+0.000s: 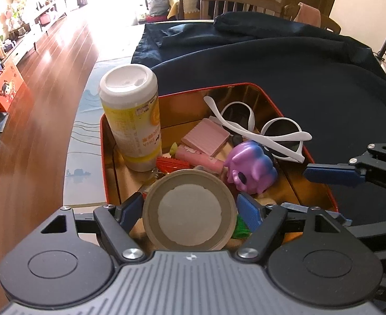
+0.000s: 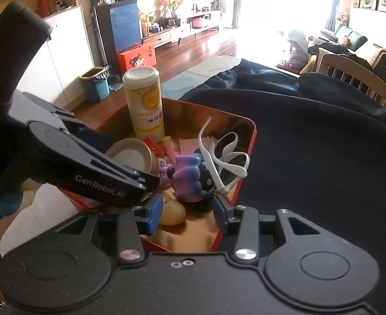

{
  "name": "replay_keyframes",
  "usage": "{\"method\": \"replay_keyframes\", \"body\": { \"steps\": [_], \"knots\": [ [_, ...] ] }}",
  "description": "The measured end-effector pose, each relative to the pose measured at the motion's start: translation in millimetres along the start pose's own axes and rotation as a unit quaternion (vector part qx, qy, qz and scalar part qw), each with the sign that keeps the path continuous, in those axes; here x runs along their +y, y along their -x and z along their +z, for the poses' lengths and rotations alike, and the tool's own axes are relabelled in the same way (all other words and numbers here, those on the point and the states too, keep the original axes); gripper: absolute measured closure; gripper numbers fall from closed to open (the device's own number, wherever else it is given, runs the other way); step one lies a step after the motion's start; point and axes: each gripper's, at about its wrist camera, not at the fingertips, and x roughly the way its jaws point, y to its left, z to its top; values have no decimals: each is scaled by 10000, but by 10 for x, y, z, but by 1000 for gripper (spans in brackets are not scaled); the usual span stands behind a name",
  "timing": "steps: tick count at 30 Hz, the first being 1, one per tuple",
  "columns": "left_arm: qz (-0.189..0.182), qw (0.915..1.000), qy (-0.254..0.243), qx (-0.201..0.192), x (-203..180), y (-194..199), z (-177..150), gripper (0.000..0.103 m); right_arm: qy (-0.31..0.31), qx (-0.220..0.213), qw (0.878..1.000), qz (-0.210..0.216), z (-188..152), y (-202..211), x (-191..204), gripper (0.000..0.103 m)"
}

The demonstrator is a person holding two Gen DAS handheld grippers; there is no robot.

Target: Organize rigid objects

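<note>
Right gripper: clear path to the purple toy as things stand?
Probably yes. The right gripper is open, empty and aimed at the purple toy just ahead. The sunglasses crowd its right side, and the left gripper, holding the jar, sits close on the left.

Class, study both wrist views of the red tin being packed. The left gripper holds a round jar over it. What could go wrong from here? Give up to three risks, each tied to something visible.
1. The round jar in the left gripper may drop onto the purple toy or the crowded pieces below.
2. The tall bottle stands upright near the red tin corner; a nudge could topple it.
3. The white sunglasses lie loosely on top and might snag the right gripper.
</note>
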Motion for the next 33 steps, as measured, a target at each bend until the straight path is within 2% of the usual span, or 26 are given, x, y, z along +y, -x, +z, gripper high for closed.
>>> {"method": "replay_keyframes", "body": {
  "steps": [5, 10, 18, 30, 33],
  "knots": [
    [22, 10000, 15, -87, -21, 70, -29, 25, -80, -103, 9999, -3, -14, 88, 6, 57],
    [16, 9998, 56, -191, -39, 172, -54, 24, -213, -257, 9994, 5, -46, 202, -21, 46],
    [68, 9991, 108, -400, -70, 401, -167, 24, -393, -561, 9977, 13, -70, 430, -32, 39],
    [15, 9943, 246, -1037, -109, 937, -335, 23, -663, -1037, 9924, 25, -89, 776, -35, 30],
    [-30, 9929, 265, -1157, -120, 1053, -389, 20, -749, -1162, 9904, 42, -115, 870, -37, 21]
  ]
}}
